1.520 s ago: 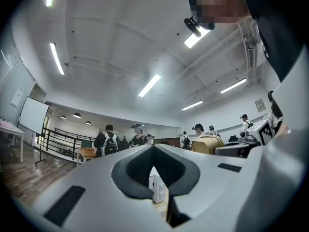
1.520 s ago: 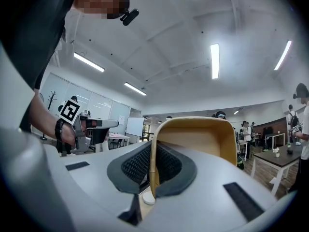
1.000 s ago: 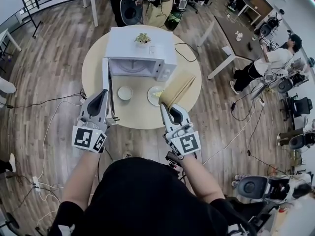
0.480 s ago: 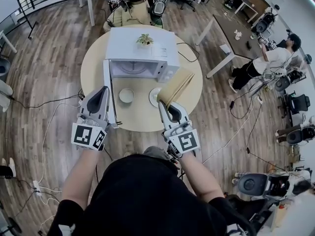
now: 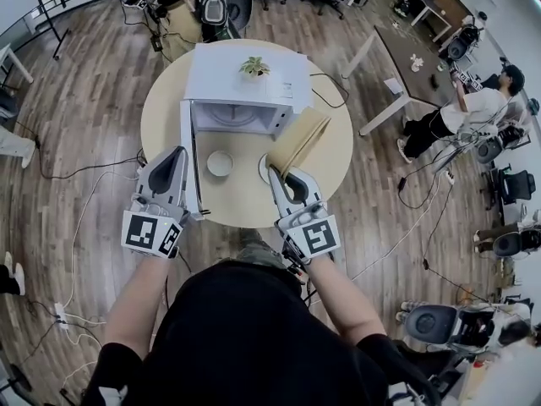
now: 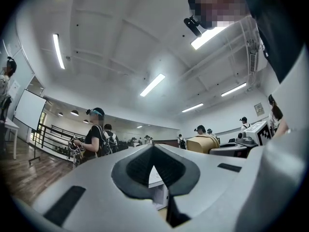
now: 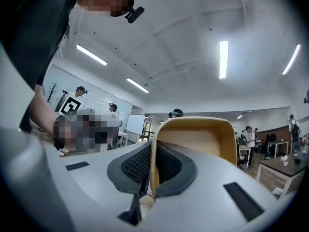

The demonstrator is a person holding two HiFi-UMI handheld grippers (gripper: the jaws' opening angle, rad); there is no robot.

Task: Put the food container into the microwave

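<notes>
The white microwave [image 5: 245, 87] stands on the round table [image 5: 161, 117] with its door [image 5: 185, 155] swung open to the left and the cavity [image 5: 228, 115] showing. My right gripper [image 5: 279, 174] is shut on one wall of the tan food container [image 5: 297, 140], which hangs tilted above the table in front of the microwave's right side. In the right gripper view that wall sits between the pads [image 7: 166, 166] and the container [image 7: 207, 144] rises beyond them. My left gripper [image 5: 178, 154] is shut and empty, just left of the open door. The microwave's corner [image 6: 158, 190] shows past its jaws.
A small white bowl [image 5: 220, 163] and a plate [image 5: 264, 166] lie on the table before the microwave, the plate partly under the container. A potted plant [image 5: 254, 66] sits on the microwave. A black cable [image 5: 325, 91] trails off right. People stand behind the table [image 5: 169, 11].
My right gripper has carried the container a little forward toward the microwave. The left gripper has hardly moved. The person behind the table has walked to the left.
</notes>
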